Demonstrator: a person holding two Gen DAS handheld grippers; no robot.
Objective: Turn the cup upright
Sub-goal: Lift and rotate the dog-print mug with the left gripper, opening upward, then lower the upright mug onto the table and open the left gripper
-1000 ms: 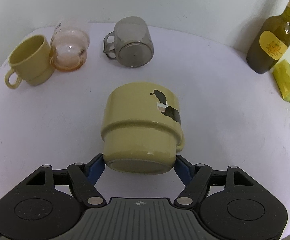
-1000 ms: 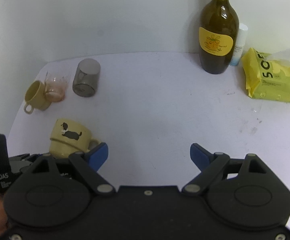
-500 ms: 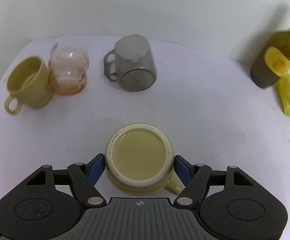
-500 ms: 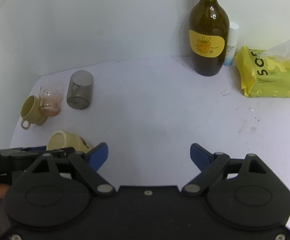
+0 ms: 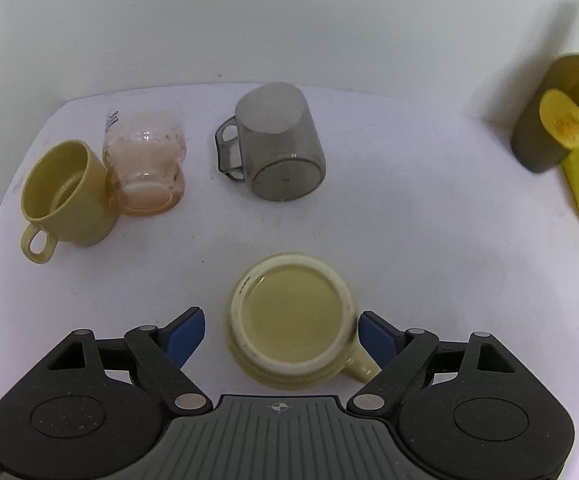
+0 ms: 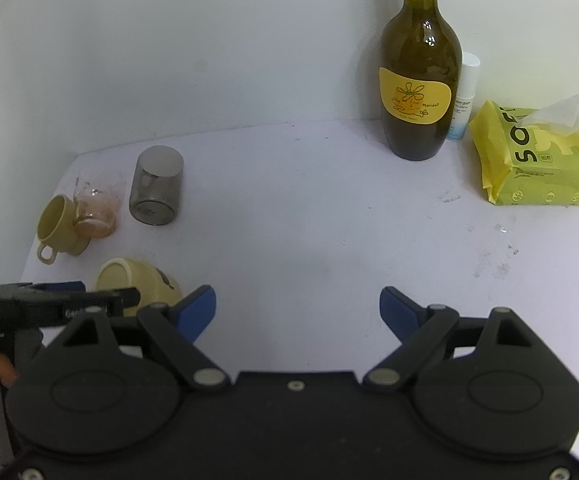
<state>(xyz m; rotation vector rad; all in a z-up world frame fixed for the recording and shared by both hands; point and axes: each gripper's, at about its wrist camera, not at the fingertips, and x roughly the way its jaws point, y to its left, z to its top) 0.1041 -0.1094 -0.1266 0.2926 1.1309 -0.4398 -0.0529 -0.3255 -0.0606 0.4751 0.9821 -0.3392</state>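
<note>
Evidently the cream cup (image 5: 293, 316) is rigid glazed ceramic, slippery and chip-prone; grip its outer wall. The left gripper (image 5: 281, 330) stands released astride it, pads clear. The right gripper (image 6: 297, 308) is spread, empty.

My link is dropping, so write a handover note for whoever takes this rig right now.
Left gripper: open, fingers either side of the yellow dog-print cup, not touching it.
Right gripper: open, empty, over the white table.
The cup looks tilted, base toward the left wrist camera, mouth hidden.
Done: upright not confirmed.
Left: check orientation; regrasp and stand it mouth up if needed.
</note>
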